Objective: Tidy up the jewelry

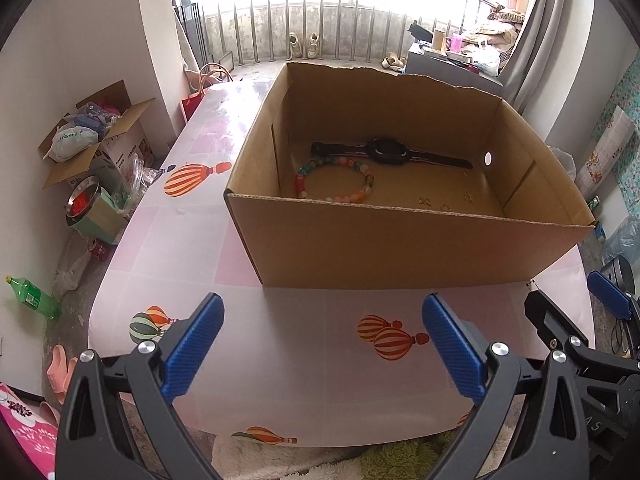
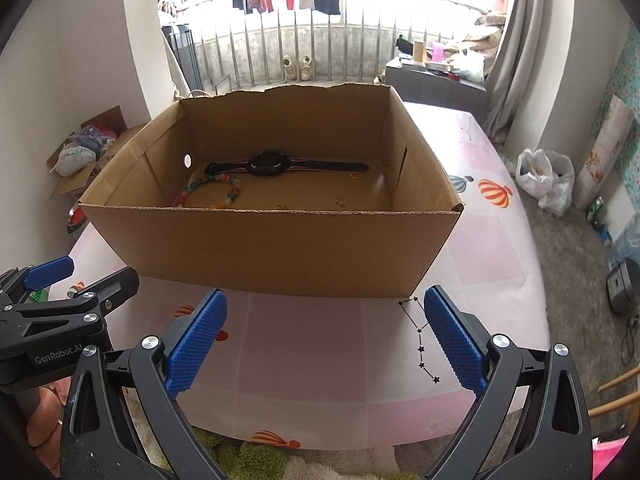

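Both pairs of tongs are seen spread wide with nothing held: the left tongs (image 1: 322,344) low in the left wrist view, the right tongs (image 2: 325,340) low in the right wrist view, each held over the bare pink tabletop (image 1: 304,320) just short of the cardboard box (image 1: 400,248).

The jewelry is all found on the box floor. A black wristwatch (image 1: 386,152) is laid flat and stretched out across the middle of the frame. Just below and left of it, a beaded bracelet (image 1: 336,180) is laid as an open ring, with its near edge hidden by the front wall. Several small gold pieces (image 1: 425,201), too small to be identified, are scattered toward the lower right of the floor.

The watch is judged light, with a stiff case and bendable straps; a hold across the strap beside the case would probably be surest. The bracelet is judged light and limp, its round beads likely smooth and inclined to roll, so a pinch across a single bead run is suggested. The gold pieces are judged the hardest: tiny, flat-lying and easily lost.
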{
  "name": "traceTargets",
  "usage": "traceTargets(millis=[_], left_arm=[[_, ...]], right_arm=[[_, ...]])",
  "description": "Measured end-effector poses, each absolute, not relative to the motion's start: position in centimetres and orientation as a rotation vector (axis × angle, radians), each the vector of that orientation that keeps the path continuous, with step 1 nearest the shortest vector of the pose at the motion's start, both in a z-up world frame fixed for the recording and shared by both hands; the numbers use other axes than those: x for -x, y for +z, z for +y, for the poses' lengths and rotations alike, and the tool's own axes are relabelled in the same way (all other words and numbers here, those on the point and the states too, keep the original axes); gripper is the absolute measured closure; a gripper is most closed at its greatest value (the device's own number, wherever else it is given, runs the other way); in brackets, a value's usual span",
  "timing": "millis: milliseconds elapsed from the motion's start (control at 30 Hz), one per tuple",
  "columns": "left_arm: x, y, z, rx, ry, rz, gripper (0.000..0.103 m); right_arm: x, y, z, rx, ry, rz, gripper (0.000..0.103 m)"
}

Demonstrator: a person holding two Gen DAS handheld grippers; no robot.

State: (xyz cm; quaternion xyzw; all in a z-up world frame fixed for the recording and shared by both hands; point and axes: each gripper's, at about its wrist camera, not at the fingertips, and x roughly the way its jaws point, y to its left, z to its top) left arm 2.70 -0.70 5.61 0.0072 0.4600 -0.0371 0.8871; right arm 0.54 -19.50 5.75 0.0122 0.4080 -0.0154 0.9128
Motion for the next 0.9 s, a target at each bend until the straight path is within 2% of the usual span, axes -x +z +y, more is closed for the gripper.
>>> traceTargets(millis=[900], left_arm=[[-2.55,5.09,-0.81,-0.013,-0.085,0.971,0.006]], right_arm=[[-0.23,5.93,-19.66,-0.024,-0.04,0.84,0.008]])
